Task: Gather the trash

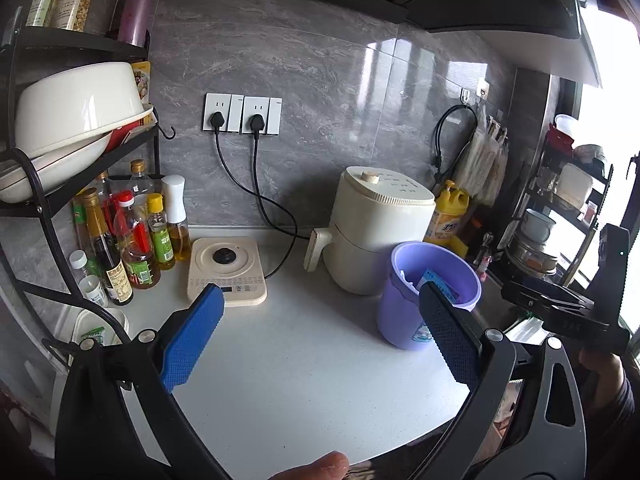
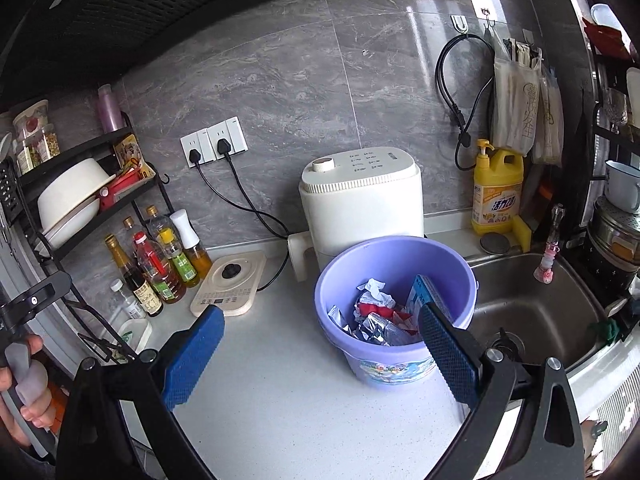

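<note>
Purple bucket (image 2: 394,312) stands upright on the white counter (image 2: 280,392), near the front edge and just beside the sink (image 2: 532,308). It serves as the trash bin: crumpled wrappers (image 2: 374,316) and a blue carton (image 2: 426,294) lie inside, carton leaning against the right inner wall. Placement likely chosen so both arms can reach it from the counter front.

Right tongs (image 2: 320,356) apart, nothing between the pads, held low over the counter. Bucket sits just ahead, offset to the right; the right pad (image 2: 448,356) overlaps the bucket's near rim in this view, contact cannot be told. Left tongs (image 1: 320,338) also apart and empty, hovering over bare counter. From the left wrist view the bucket (image 1: 404,308) is ahead-right, again partly behind the right-hand pad.

No loose trash visible on the counter in either view, so collection looks close to done, as a judgement only. Open, empty tongs on both sides fit either a release just over the bucket or readiness for another pick.

Other items sit back near the wall, apart from the bucket: cream air fryer (image 2: 360,204) directly behind it, induction plate (image 2: 230,284) to the left, oil bottles (image 2: 160,268) under the rack, yellow detergent bottle (image 2: 496,190) by the sink.
</note>
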